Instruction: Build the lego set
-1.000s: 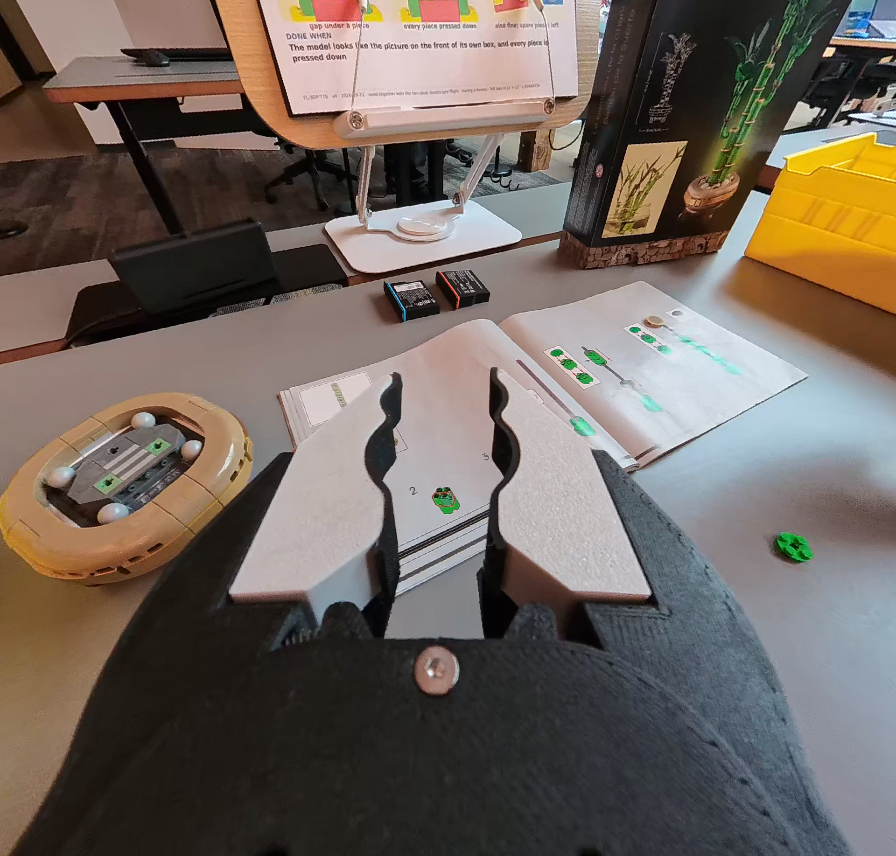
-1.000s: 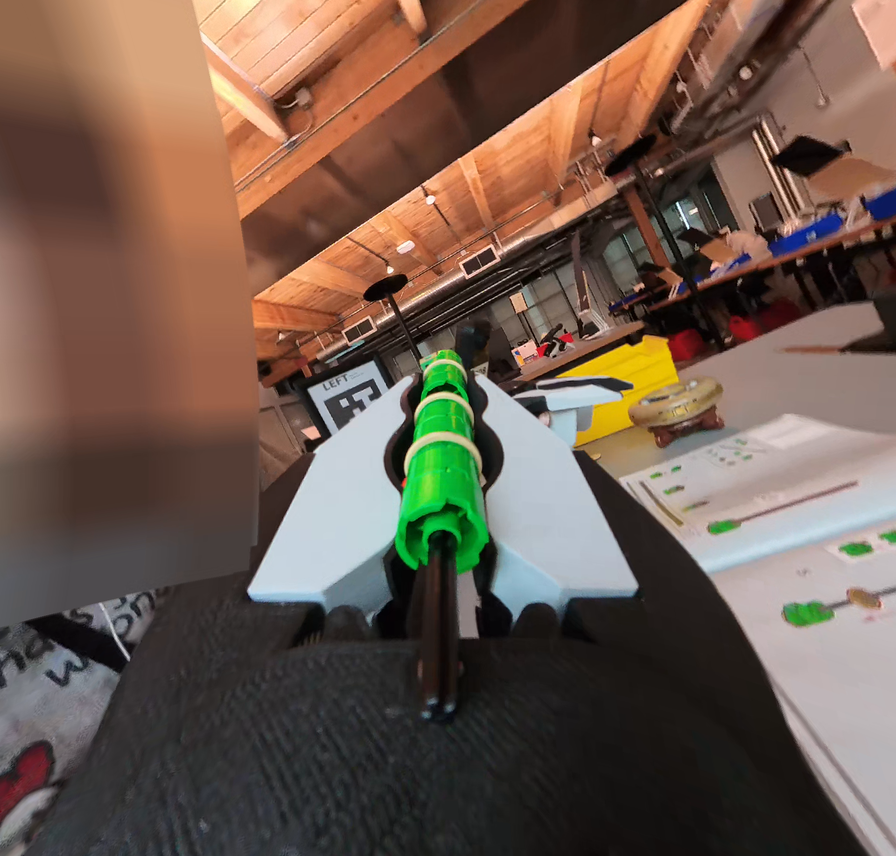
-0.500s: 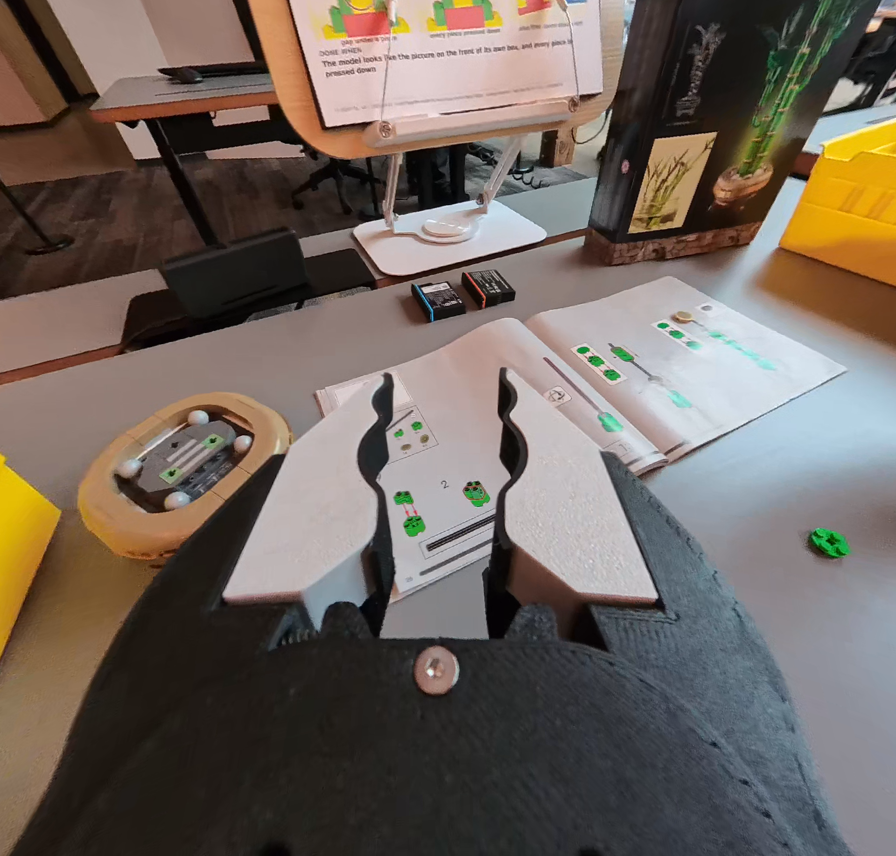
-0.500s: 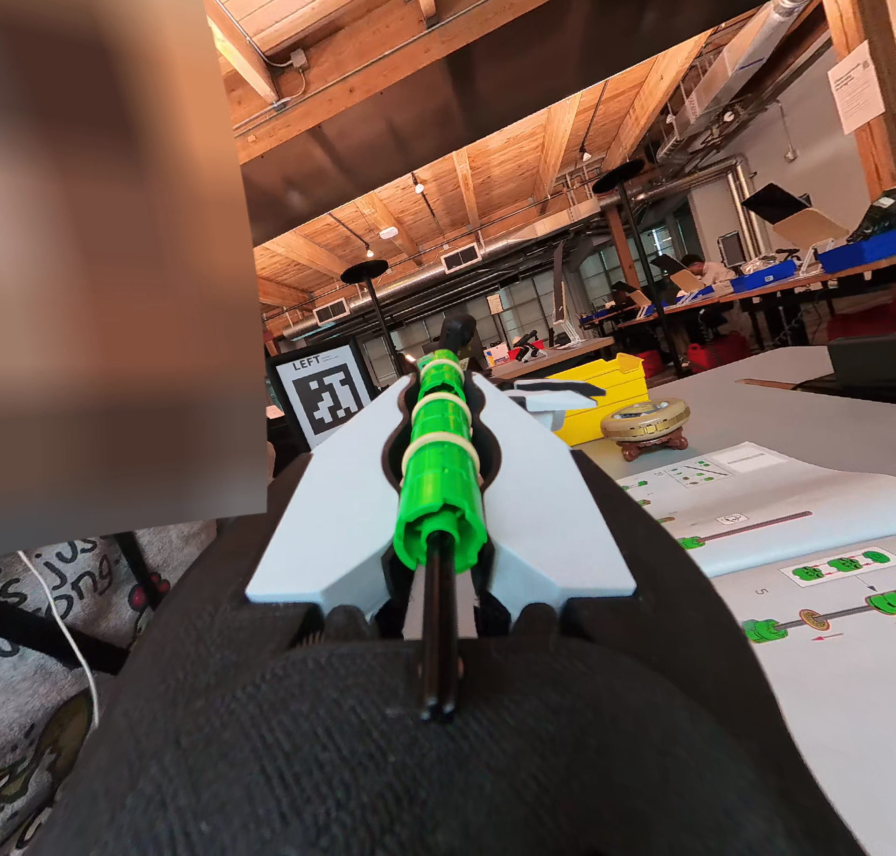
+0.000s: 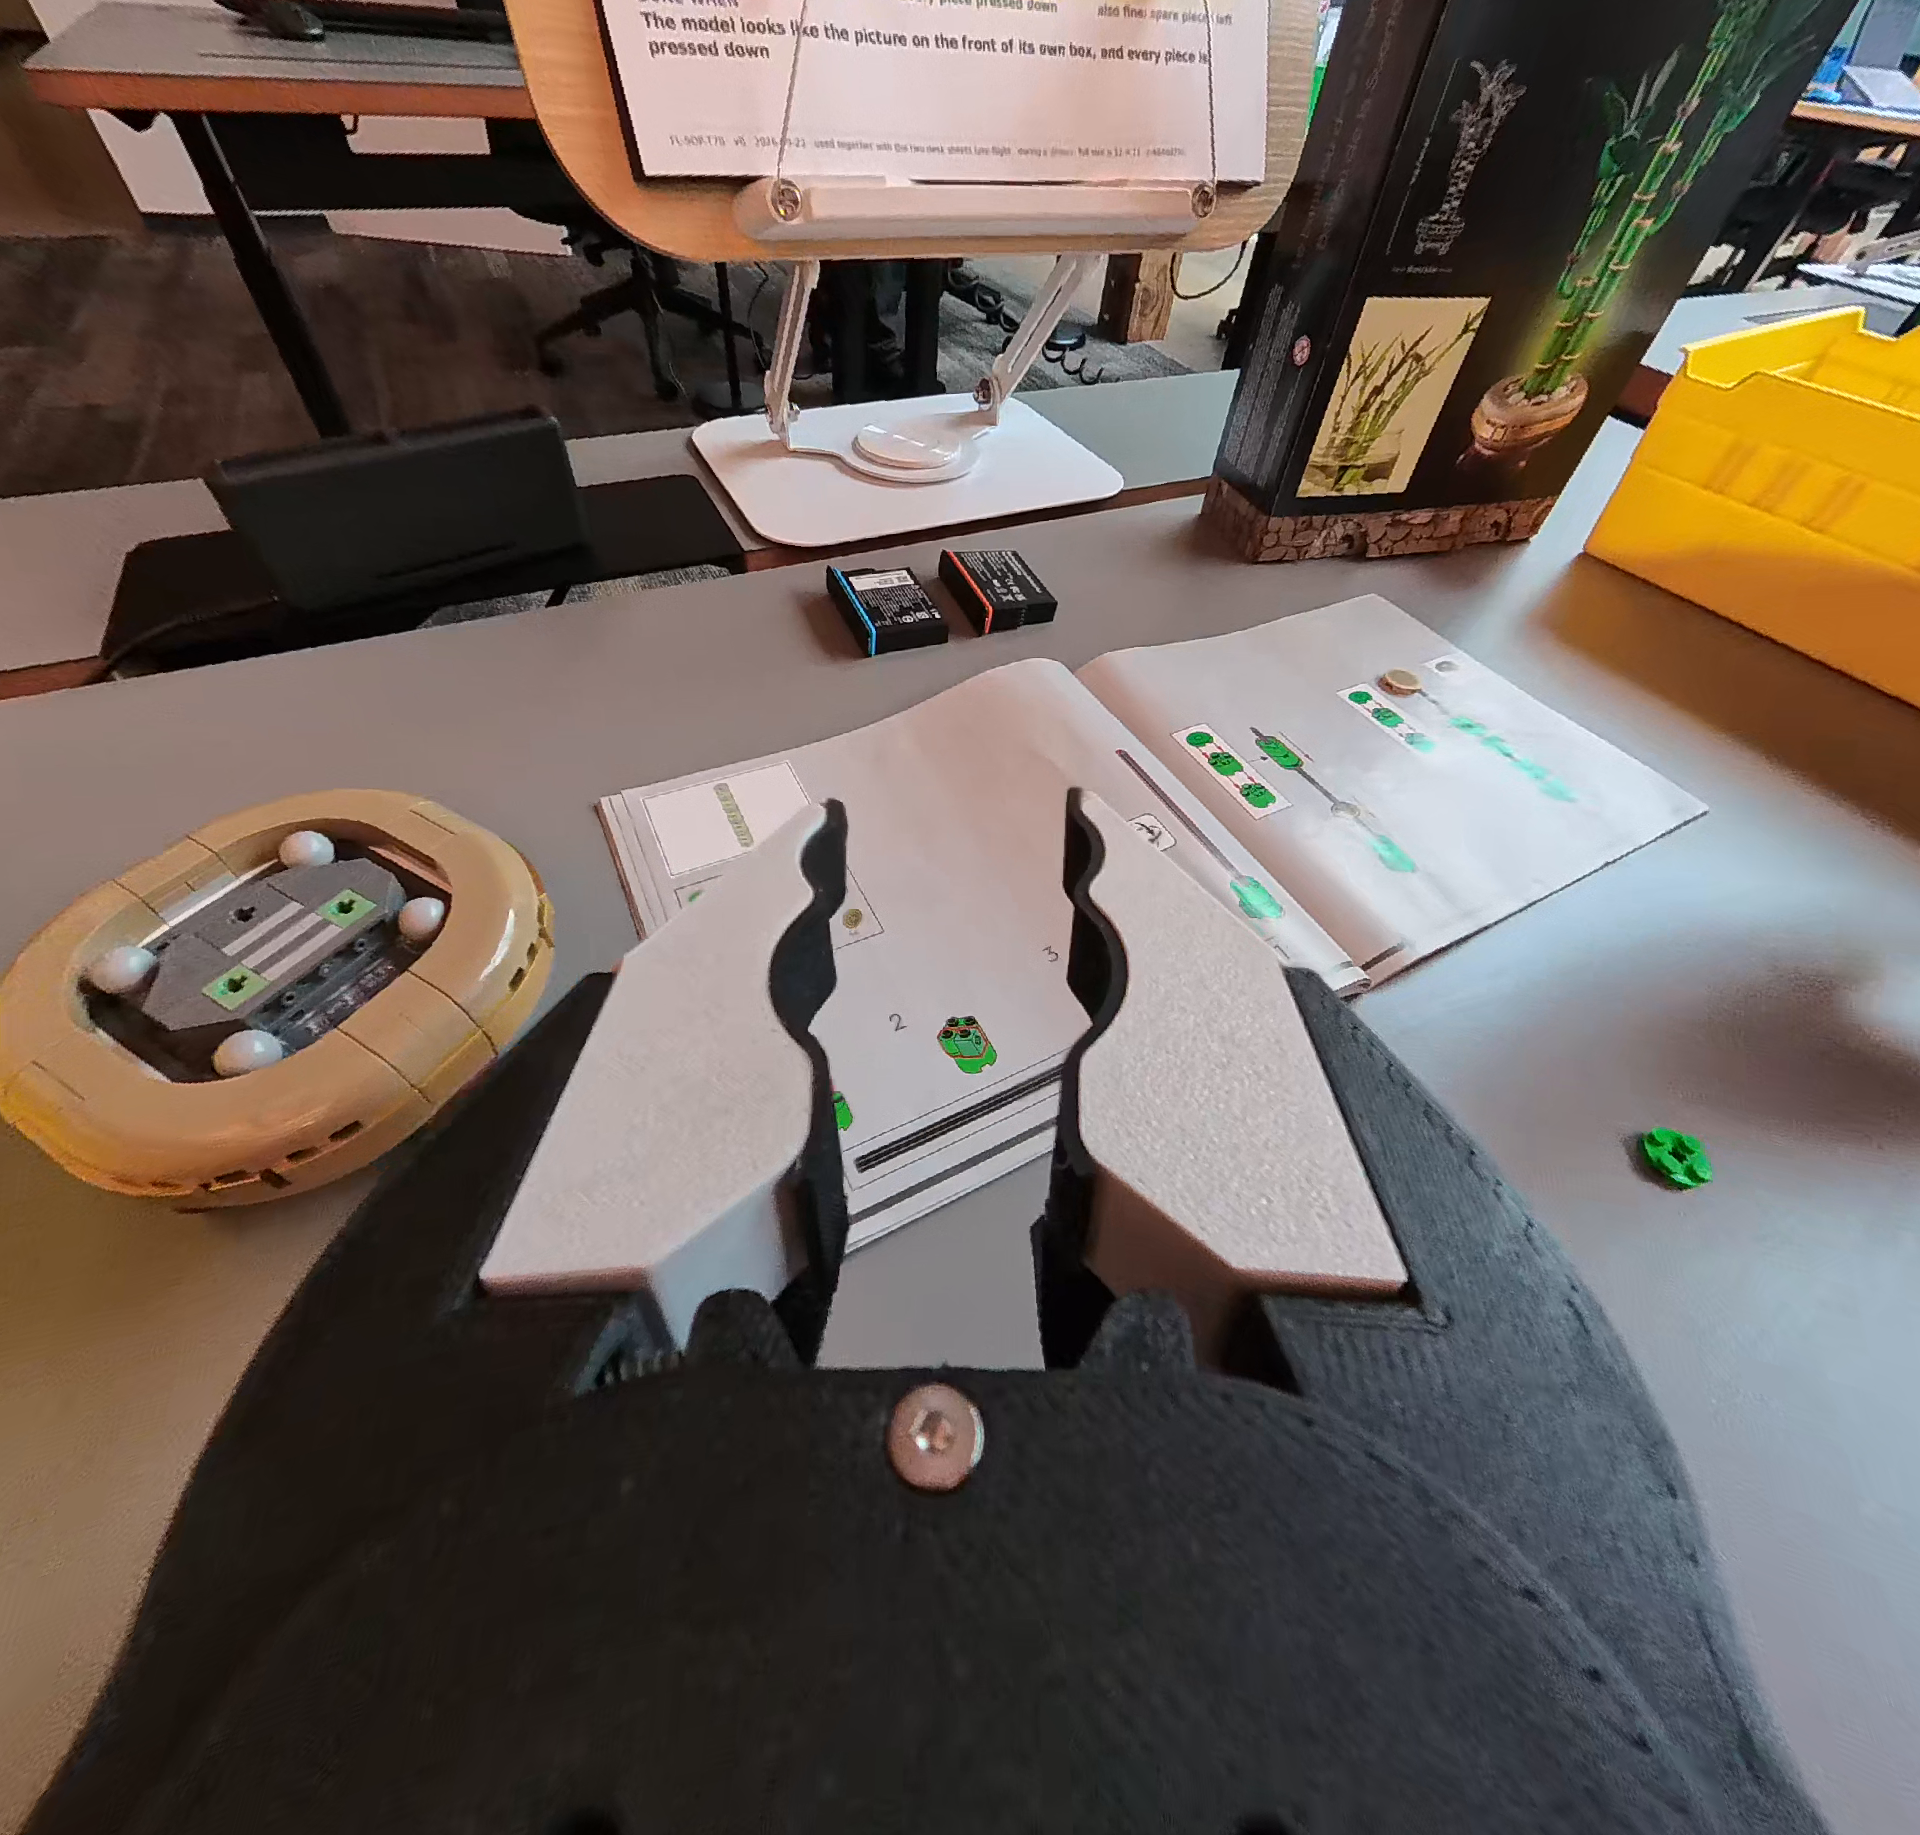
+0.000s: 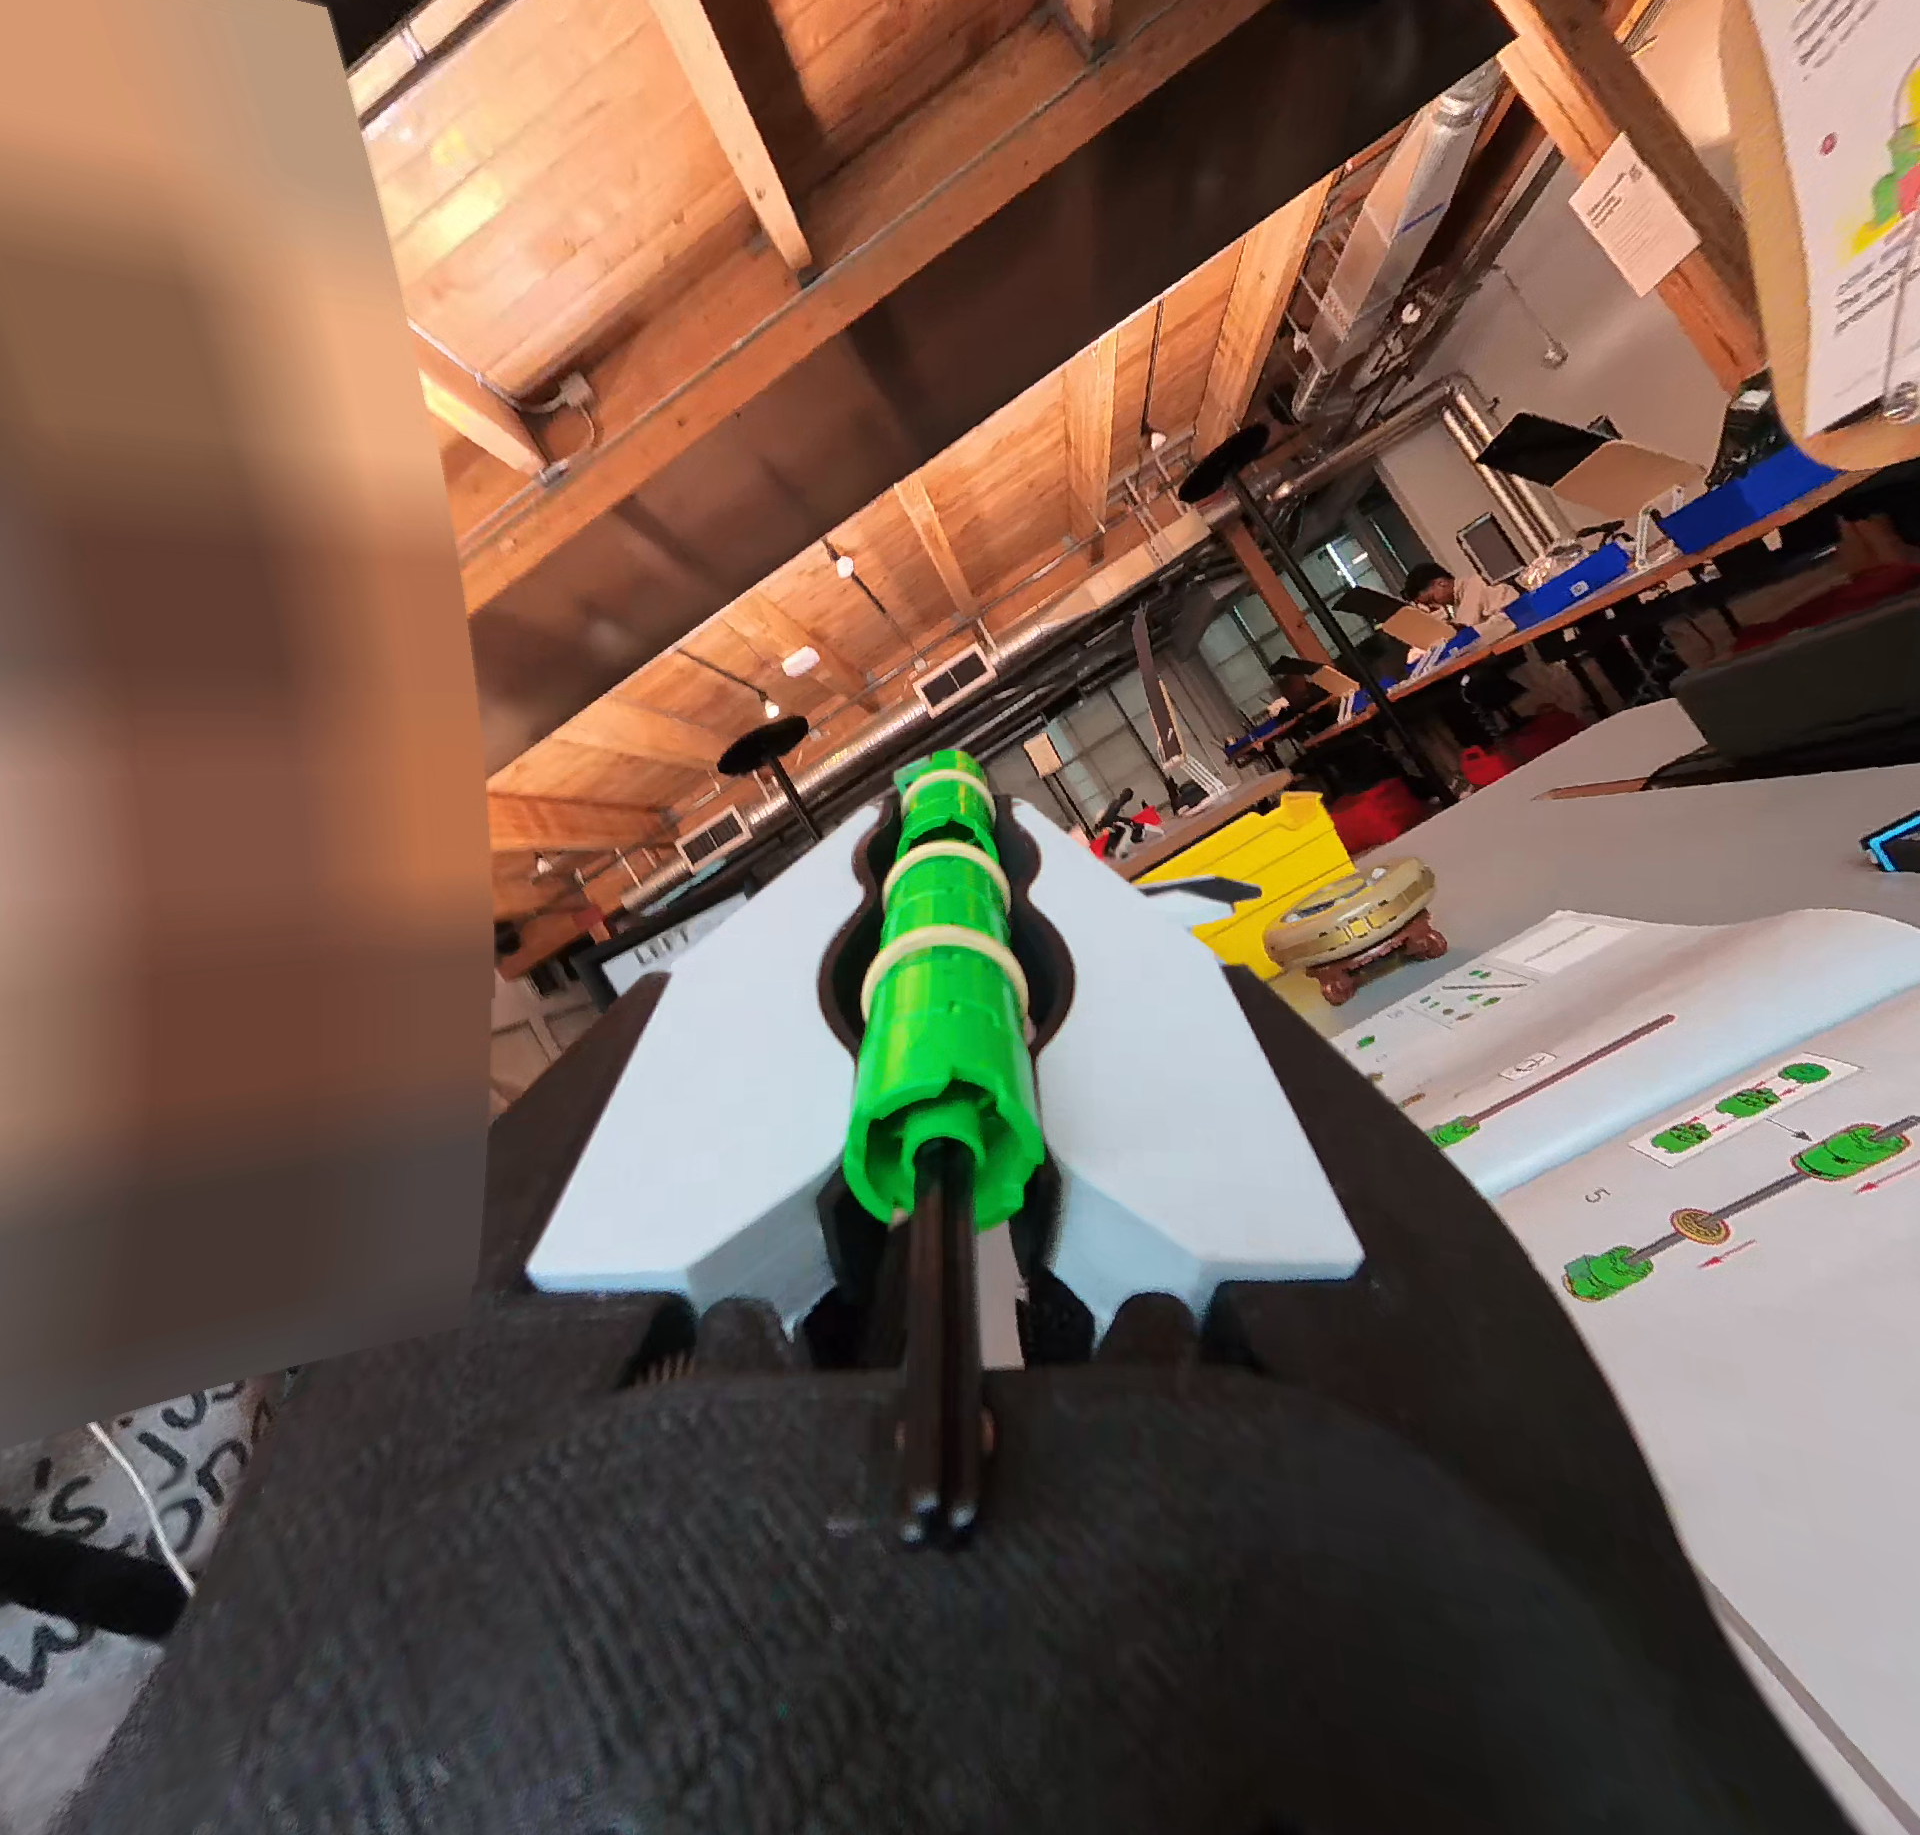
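Note:
My right gripper (image 6: pixel 943 809) is shut on a green bamboo stalk (image 6: pixel 940 996) with tan rings, threaded on a black axle (image 6: pixel 940 1359) that sticks back toward the camera. It is held tilted up above the table. My left gripper (image 5: pixel 948 819) is open and empty, hovering over the open instruction booklet (image 5: pixel 1039 850). The tan oval pot base (image 5: pixel 260 985) with grey and green inner parts lies left of it; it also shows in the right wrist view (image 6: pixel 1351 918). A small green round piece (image 5: pixel 1675 1157) lies on the table to the right.
The set's box (image 5: pixel 1507 227) stands at the back right next to a yellow bin (image 5: pixel 1787 497). A document stand (image 5: pixel 914 227) with a printed sheet and two small black batteries (image 5: pixel 940 596) sit behind the booklet. Another yellow bin (image 6: pixel 1247 876) shows in the right wrist view.
My left gripper has shifted back over the booklet after swinging left. My right gripper has turned with the stalk still in it, bringing more of the booklet and document stand into view.

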Demonstrator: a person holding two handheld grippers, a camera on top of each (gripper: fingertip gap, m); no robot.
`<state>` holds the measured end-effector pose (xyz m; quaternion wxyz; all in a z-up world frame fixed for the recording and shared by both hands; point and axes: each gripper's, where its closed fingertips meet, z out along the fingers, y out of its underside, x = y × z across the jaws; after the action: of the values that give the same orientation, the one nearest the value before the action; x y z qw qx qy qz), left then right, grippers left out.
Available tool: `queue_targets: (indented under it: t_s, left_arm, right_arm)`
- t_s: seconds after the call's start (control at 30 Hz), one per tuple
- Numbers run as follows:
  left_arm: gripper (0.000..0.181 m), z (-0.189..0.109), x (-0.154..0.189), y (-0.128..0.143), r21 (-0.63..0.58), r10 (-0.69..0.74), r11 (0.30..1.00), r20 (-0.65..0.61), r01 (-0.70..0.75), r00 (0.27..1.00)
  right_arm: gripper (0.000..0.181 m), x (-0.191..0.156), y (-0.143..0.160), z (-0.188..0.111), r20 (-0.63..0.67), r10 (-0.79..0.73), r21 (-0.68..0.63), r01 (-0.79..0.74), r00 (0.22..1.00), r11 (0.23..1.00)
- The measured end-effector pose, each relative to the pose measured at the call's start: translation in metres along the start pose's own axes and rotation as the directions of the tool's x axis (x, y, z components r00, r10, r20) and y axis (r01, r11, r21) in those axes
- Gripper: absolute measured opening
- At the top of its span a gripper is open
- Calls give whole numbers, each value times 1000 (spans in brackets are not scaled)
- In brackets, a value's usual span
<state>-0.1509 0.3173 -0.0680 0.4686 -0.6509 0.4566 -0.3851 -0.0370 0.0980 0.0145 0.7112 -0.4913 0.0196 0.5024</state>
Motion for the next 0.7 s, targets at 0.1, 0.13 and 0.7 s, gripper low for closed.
queue_targets:
  t_s: [0.1,0.13,0.7]
  left_arm:
    - [40,3,3,4,-18,9,1000,-7,-9,1000]
    - [40,4,4,5,-26,13,1000,-9,-13,1000]
    - [40,4,6,8,-44,20,999,-20,-21,1000]
  right_arm:
    - [16,1,-14,-6,20,68,84,-70,997,994]
    - [15,2,-19,-8,30,98,114,-101,995,988]
    - [15,15,-24,-15,-1,152,150,-151,988,977]
